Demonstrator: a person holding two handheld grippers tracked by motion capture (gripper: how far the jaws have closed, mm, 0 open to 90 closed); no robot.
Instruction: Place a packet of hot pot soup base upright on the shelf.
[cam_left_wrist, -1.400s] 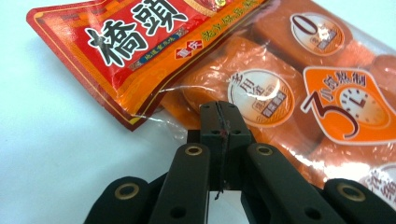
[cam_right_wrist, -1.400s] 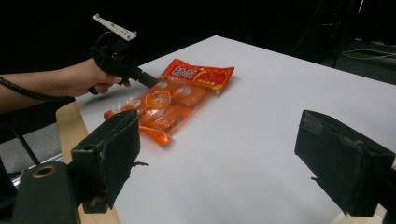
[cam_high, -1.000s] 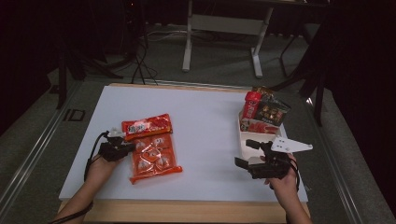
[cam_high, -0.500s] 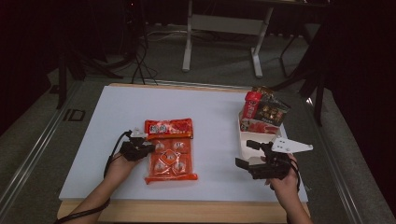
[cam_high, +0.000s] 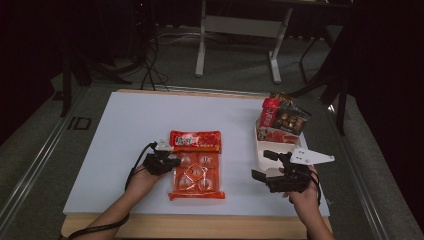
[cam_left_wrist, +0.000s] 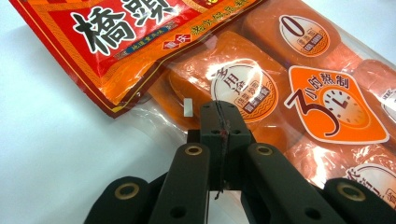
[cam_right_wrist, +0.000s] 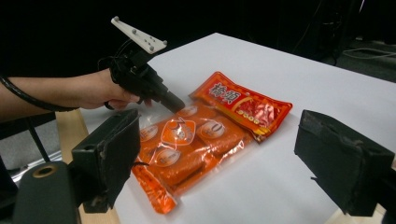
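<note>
Two black jaws of the left gripper (cam_left_wrist: 219, 126) are pressed flat together on the clear plastic edge of the orange snack bag (cam_high: 197, 172), pinching the film at the bag's left side, just below the red header printed with large characters. That bag is the landmark: it lies flat on the white surface (cam_high: 125, 130), a little toward the person's edge of the middle, red header away from the person and the see-through part with its orange wrapped pieces nearer. In the right gripper view the left hand (cam_right_wrist: 93, 91) comes in from beyond the bag, its gripper angled down onto the bag's rim. To the right of the bag and well apart from it, the right gripper (cam_high: 267, 169) hovers above the surface with its jaws standing wide and nothing between them; in its own view the bag lies in the gap between the two pads but well beyond them, untouched. Farther right of the bag, behind the right gripper, a white tray (cam_high: 261, 150) holds several upright snack packs (cam_high: 282, 120), one red and one dark; their labels are too small to read, and one may be a tube.
</note>
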